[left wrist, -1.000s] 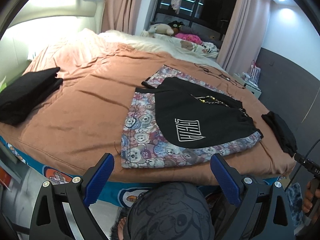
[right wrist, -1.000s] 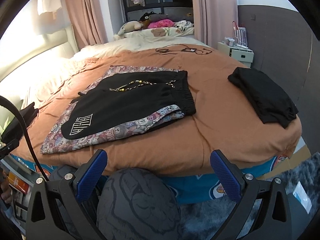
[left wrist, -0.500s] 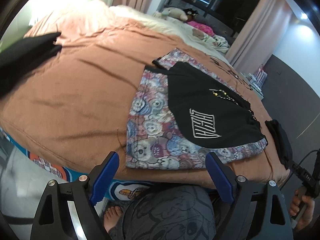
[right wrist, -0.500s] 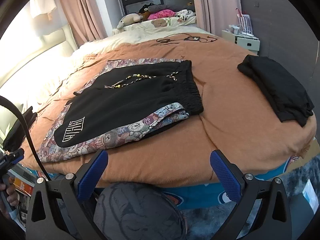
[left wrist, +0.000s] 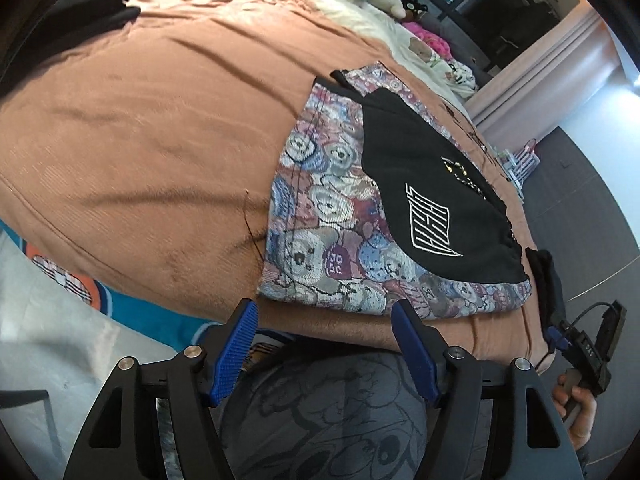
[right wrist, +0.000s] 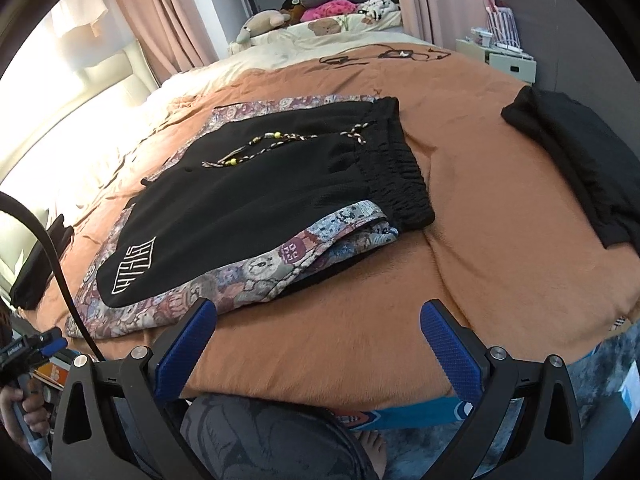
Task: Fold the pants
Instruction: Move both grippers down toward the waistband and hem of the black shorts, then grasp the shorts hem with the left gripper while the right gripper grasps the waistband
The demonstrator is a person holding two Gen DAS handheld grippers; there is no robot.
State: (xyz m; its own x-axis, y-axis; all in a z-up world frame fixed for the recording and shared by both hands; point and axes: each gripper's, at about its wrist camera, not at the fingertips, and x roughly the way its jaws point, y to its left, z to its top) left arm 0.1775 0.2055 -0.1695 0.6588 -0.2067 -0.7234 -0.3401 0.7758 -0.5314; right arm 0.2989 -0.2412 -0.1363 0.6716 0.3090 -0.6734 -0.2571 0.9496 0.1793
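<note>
Black pants [right wrist: 256,204] lie on patterned cloth [left wrist: 320,240], centre frame. Left gripper [left wrist: 324,312] closing, nothing between its jaws; right gripper [right wrist: 318,312] apart, empty.

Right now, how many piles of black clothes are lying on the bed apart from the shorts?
2. One black pile lies near the bed's right edge; the other black pile sits at the far left side. More could be hidden outside the view.

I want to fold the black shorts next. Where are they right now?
In both wrist views the black shorts lie flat on the bear-print cloth near the bed's front edge; a folded black garment sits apart on their waistband side.
</note>
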